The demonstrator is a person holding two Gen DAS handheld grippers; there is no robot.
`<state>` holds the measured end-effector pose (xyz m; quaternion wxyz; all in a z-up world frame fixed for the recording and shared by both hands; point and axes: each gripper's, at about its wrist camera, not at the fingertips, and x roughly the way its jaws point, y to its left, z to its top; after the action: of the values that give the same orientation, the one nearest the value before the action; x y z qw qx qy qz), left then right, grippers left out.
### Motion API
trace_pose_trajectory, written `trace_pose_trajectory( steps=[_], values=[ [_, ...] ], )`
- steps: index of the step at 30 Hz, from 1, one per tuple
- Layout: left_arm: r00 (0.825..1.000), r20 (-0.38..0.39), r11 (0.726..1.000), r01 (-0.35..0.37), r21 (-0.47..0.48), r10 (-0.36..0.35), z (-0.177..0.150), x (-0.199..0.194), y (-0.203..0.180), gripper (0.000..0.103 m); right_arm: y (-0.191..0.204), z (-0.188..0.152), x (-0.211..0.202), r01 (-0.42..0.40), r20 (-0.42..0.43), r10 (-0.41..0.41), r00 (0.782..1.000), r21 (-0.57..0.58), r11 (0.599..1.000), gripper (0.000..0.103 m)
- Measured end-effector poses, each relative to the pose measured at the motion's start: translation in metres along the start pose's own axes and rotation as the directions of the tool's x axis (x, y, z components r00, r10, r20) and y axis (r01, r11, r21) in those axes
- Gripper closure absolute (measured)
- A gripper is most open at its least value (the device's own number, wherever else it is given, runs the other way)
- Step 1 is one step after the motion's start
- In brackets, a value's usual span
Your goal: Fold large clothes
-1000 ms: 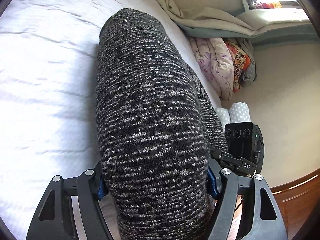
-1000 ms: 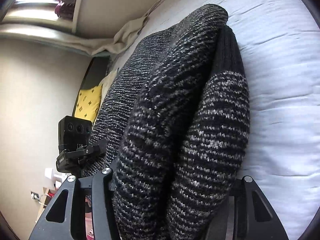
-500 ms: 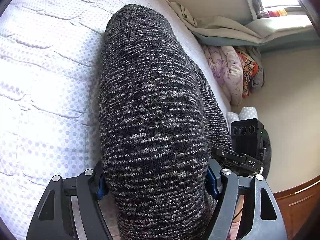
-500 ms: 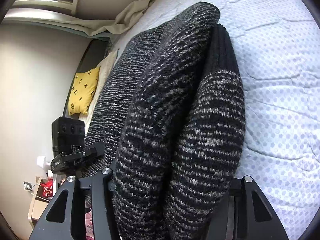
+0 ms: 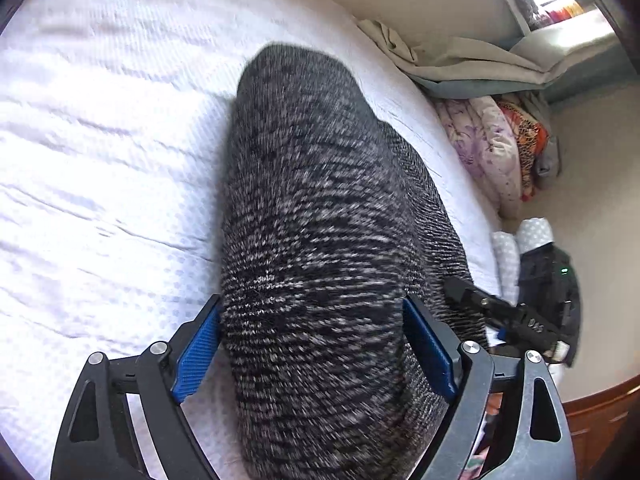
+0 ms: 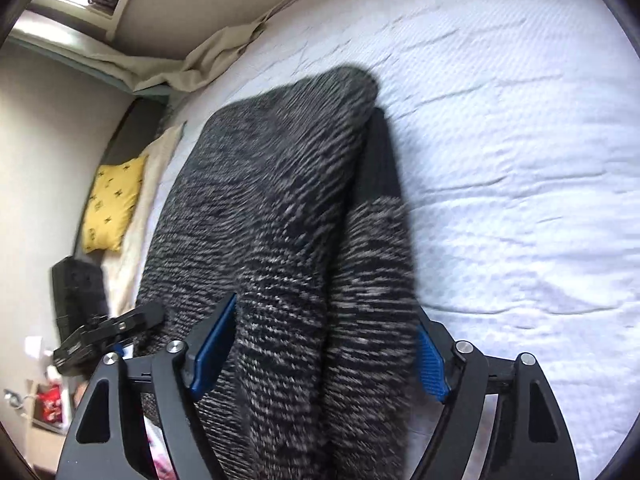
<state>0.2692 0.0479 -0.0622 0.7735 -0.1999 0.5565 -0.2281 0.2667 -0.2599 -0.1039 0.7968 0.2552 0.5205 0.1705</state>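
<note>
I see white dotted bedspread (image 5: pixel 100 160) filling left of frame | beige sheet (image 5: pixel 452 60) bunched upper right | floral quilt (image 5: pixel 488 148) with orange patterned cloth (image 5: pixel 530 136) at right edge | dotted white rolls (image 5: pixel 520 240) lower right | yellow cushion (image 6: pixel 114 200) at left | wooden furniture (image 5: pixel 600 420) bottom right corner

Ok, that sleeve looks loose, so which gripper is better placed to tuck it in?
Probably right. The sleeve, with its dark cuff, lies between the right gripper's open jaws; the left gripper straddles only the sweater's plain folded edge.
</note>
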Motion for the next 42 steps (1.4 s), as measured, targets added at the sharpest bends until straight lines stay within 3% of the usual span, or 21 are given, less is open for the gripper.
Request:
trace_pose_trajectory(
  steps=[3,6,8,11,13,16,19,21,27,33,39,42],
  values=[
    [0.993,0.080,0.995,-0.091,0.033,0.088,-0.003,-0.023,-0.012,0.013,0.009,-0.002,-0.014,0.082,0.050,-0.081,0.995,-0.011,0.997,0.022],
    [0.965,0.172,0.973,-0.213,0.091,0.195,-0.014,-0.052,-0.029,0.011,0.025,-0.009,-0.036,0.184,0.120,-0.178,0.977,-0.037,0.982,0.022],
    [0.939,0.238,0.950,-0.285,0.130,0.249,-0.027,-0.071,-0.040,0.008,0.041,-0.018,-0.054,0.256,0.184,-0.240,0.953,-0.071,0.964,0.022],
    [0.872,0.369,0.902,-0.401,0.160,0.322,-0.063,-0.102,-0.056,0.000,0.064,-0.038,-0.076,0.329,0.268,-0.289,0.919,-0.119,0.937,0.022],
    [0.828,0.431,0.876,-0.459,0.150,0.359,-0.088,-0.116,-0.066,0.000,0.079,-0.056,-0.089,0.366,0.318,-0.304,0.898,-0.153,0.918,0.020],
    [0.795,0.461,0.856,-0.500,0.130,0.395,-0.122,-0.127,-0.073,0.000,0.102,-0.095,-0.104,0.385,0.384,-0.295,0.875,-0.180,0.905,0.013],
    [0.781,0.469,0.847,-0.518,0.117,0.413,-0.151,-0.132,-0.078,0.000,0.112,-0.133,-0.114,0.348,0.374,-0.257,0.891,-0.202,0.915,0.002],
    [0.766,0.483,0.837,-0.535,0.115,0.423,-0.173,-0.135,-0.082,0.000,0.120,-0.157,-0.117,0.369,0.381,-0.271,0.884,-0.214,0.904,0.000],
    [0.726,0.528,0.802,-0.583,0.131,0.442,-0.220,-0.142,-0.092,0.000,0.128,-0.220,-0.125,0.486,0.462,-0.355,0.813,-0.201,0.850,0.000],
    [0.704,0.567,0.768,-0.614,0.183,0.428,-0.254,-0.140,-0.098,0.000,0.130,-0.265,-0.121,0.590,0.490,-0.448,0.748,-0.179,0.788,0.000],
    [0.702,0.581,0.765,-0.613,0.198,0.412,-0.277,-0.134,-0.099,0.000,0.122,-0.292,-0.123,0.565,0.473,-0.441,0.763,-0.155,0.810,0.000],
    [0.688,0.587,0.751,-0.632,0.194,0.427,-0.285,-0.131,-0.097,0.000,0.120,-0.300,-0.120,0.536,0.453,-0.422,0.785,-0.157,0.829,0.000]
  ],
)
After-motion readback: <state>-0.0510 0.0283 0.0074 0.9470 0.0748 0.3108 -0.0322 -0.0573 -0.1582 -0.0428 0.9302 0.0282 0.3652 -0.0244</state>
